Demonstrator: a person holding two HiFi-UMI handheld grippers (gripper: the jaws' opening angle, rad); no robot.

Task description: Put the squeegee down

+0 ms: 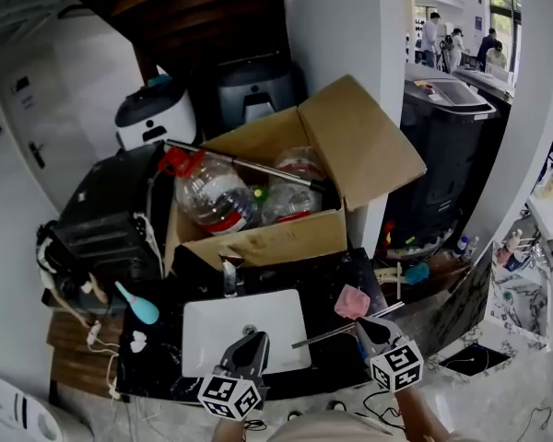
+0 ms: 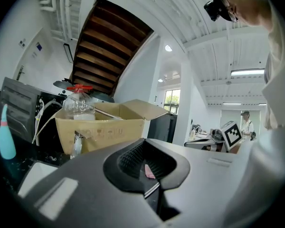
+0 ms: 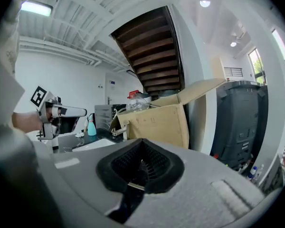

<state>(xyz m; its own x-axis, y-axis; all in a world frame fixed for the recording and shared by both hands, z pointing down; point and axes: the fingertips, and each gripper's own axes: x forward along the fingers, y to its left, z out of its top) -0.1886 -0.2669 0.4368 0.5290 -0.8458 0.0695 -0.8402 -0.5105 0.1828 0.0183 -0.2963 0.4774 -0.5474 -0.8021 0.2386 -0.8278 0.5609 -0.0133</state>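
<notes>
The squeegee point(image 1: 336, 331), a thin metal-handled tool, lies slanted on the black counter point(image 1: 332, 274) at the right edge of the white sink point(image 1: 212, 334). My right gripper point(image 1: 361, 324) hovers just over its middle; in the right gripper view its jaws point(image 3: 140, 170) are together with nothing between the pads. Over the sink's front edge, my left gripper point(image 1: 255, 336) points level, and its jaws point(image 2: 145, 175) also look closed and empty. Whether the right gripper touches the squeegee is hidden from the head view.
A pink cloth point(image 1: 353, 300) lies behind the squeegee. An open cardboard box point(image 1: 258, 242) of plastic bottles stands behind the faucet point(image 1: 229, 274). A teal bottle point(image 1: 140, 307) and a black appliance point(image 1: 111, 215) sit left; a dark bin point(image 1: 442, 155) stands right.
</notes>
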